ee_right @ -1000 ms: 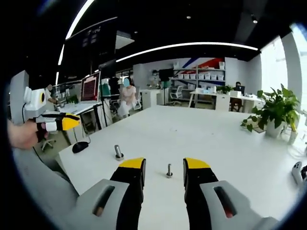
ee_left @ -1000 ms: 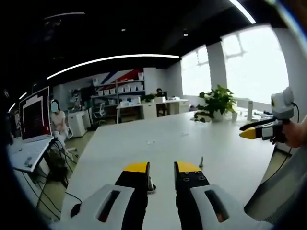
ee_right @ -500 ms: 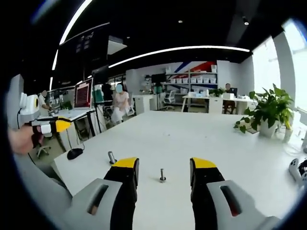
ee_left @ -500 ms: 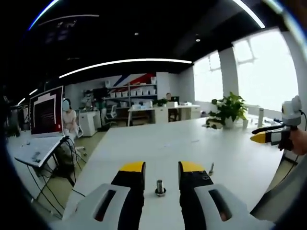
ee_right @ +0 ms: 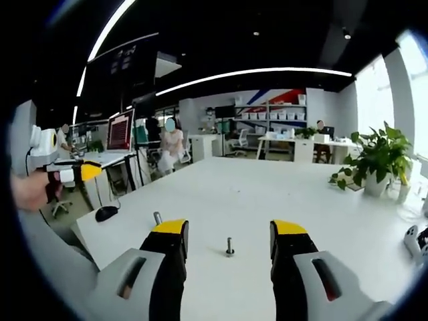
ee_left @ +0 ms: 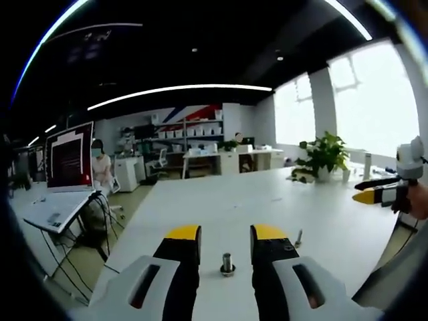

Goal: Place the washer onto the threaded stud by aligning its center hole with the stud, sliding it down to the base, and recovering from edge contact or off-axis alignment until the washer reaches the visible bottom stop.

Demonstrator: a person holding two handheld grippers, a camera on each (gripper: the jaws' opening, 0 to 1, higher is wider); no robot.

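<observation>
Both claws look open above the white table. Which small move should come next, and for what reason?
Probably lower the left claw around the stubby part standing between its open jaws and close. The right claw is also open, framing a thin upright stud on the table. Neither claw holds anything, so a grasp comes first.

Left tool (ee_left: 225, 235) held low and level, its two yellow-tipped jaws parted with nothing between them. Right tool (ee_right: 229, 231) likewise held level, jaws spread wide and empty. A hand (ee_right: 27, 189) grips the left tool from behind.
</observation>
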